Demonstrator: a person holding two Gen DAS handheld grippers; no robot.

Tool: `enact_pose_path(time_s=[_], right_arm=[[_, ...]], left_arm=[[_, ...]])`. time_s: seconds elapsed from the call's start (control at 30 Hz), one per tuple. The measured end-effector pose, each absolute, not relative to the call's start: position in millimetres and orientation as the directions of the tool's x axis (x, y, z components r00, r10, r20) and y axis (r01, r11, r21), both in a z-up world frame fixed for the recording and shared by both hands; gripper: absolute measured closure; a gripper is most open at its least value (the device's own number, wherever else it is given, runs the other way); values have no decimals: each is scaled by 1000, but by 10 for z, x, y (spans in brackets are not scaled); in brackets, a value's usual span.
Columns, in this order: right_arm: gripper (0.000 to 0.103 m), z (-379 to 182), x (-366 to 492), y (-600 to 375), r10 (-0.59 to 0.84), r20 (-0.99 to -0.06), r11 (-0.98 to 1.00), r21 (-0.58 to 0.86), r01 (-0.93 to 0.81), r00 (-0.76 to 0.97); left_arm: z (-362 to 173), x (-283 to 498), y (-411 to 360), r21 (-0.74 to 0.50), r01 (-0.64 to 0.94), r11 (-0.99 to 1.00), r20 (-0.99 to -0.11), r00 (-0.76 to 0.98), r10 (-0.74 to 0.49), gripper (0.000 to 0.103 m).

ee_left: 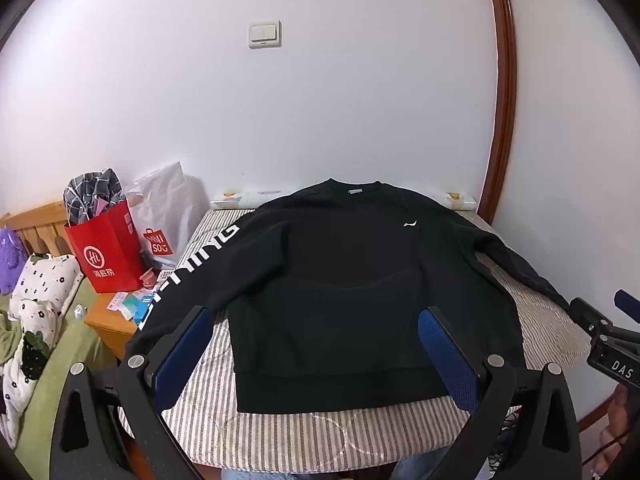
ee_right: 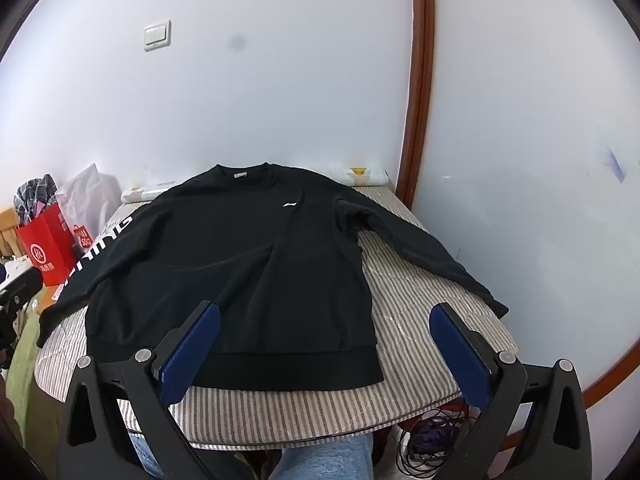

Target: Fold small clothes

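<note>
While a black long-sleeved sweatshirt [ee_left: 340, 280] lies spread flat, front up, on a counter padded with a grey-and-white striped cover [ee_left: 320, 436], two hand-held grippers hang above its near edge. The left hand-held gripper [ee_left: 316, 360] has its blue-padded fingers [ee_left: 448, 360] spread as wide as they go, framing the hem of the garment and holding nothing. The right hand-held gripper [ee_right: 326, 356] is likewise fully spread and empty, its left pad over the hem and its right pad over bare striped cover. The sweatshirt's collar points toward the white wall [ee_left: 320, 100], and a small white logo [ee_right: 290, 204] marks the chest. One sleeve, printed with large white letters [ee_left: 192, 264], runs off the counter's left side; the other stretches to the right edge beside a brown wooden door frame [ee_right: 418, 80]. A red paper shopping bag [ee_left: 106, 252] stuffed with checked fabric stands on a wooden bedside stand at far left, next to a white plastic bag [ee_left: 168, 208]. A beige wall switch [ee_left: 265, 34] sits high on the wall.
</note>
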State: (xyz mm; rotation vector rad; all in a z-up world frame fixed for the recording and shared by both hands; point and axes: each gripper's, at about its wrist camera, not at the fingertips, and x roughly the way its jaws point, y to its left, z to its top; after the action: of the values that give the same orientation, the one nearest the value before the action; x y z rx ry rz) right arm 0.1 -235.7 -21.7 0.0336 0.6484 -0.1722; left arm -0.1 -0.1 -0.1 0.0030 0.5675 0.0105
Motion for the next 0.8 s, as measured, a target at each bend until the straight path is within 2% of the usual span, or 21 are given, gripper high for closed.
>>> enact_pose_path(time_s=[0.3, 0.8], right_arm=[[0, -164, -29, -2368, -151, -598, 984, -12, 180, 787], [0, -143, -29, -2359, -145, -605, 984, -2, 180, 783]], left_arm=[[-41, 36, 0, -16, 0, 1000, -556, 831, -9, 0], [-19, -37, -32, -10, 16, 1000, -534, 846, -19, 0]])
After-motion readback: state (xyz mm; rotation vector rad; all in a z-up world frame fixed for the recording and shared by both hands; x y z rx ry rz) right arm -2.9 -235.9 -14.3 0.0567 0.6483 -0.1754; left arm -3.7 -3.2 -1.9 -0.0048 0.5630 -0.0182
